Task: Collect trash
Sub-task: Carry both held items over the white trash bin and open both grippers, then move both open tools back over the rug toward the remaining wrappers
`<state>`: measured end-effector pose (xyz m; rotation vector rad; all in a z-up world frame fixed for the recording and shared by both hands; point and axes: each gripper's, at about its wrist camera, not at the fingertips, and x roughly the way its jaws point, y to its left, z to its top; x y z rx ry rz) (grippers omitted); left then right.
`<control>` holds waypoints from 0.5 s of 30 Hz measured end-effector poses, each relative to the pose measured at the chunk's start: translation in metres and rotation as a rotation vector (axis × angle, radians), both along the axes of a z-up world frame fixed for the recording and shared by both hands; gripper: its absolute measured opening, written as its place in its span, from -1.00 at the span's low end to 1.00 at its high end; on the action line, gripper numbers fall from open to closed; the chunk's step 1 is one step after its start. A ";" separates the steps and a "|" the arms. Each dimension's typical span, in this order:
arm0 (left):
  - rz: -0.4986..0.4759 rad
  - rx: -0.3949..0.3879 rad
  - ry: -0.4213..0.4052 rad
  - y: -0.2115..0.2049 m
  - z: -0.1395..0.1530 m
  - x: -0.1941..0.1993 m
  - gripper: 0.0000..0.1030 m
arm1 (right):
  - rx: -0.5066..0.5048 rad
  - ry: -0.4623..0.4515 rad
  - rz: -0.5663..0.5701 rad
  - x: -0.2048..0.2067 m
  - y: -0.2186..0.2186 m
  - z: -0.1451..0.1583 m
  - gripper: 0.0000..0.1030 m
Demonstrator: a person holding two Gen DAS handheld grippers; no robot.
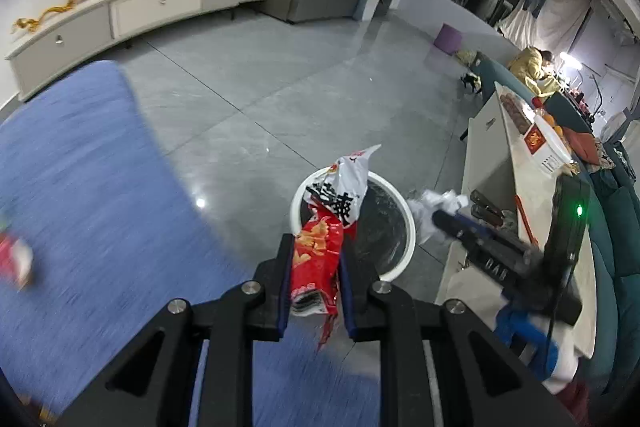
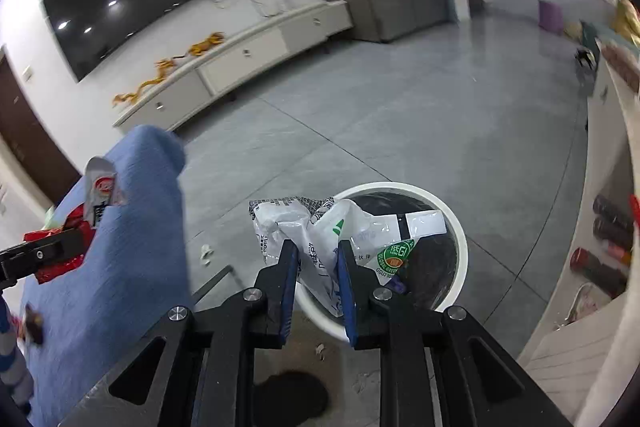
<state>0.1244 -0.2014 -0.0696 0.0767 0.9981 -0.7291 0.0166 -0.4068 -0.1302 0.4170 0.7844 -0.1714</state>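
My left gripper (image 1: pixel 316 247) is shut on a red and white snack wrapper (image 1: pixel 320 251), which hangs over the near rim of a white bin (image 1: pixel 412 239) with a black liner. The right wrist view shows my right gripper (image 2: pixel 315 251) shut on a crumpled white plastic wrapper (image 2: pixel 320 239) above the same bin (image 2: pixel 400 185), where a white wrapper with a green label lies inside. In the left wrist view the right gripper (image 1: pixel 440 217) comes in from the right with its white wrapper (image 1: pixel 434 201). The left gripper (image 2: pixel 80 241) with its red wrapper (image 2: pixel 60 267) shows at the left edge.
A blue cloth (image 1: pixel 80 187) covers the surface to the left, with another red wrapper (image 1: pixel 14 259) on it. A low white table (image 1: pixel 516 155) with boxes and a teal sofa stand to the right. Small scraps (image 2: pixel 206 253) lie on the grey floor. A white cabinet lines the far wall.
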 end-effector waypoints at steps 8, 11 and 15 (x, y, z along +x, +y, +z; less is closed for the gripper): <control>-0.027 0.001 0.111 -0.083 -0.050 0.062 -0.61 | 0.038 0.066 -0.063 0.041 -0.049 -0.047 -0.54; -0.039 -0.009 0.174 -0.106 -0.070 0.077 -0.60 | 0.039 0.089 -0.074 0.051 -0.056 -0.061 -0.32; -0.056 -0.032 0.241 -0.126 -0.089 0.088 -0.26 | 0.009 0.111 -0.128 0.052 -0.064 -0.073 -0.03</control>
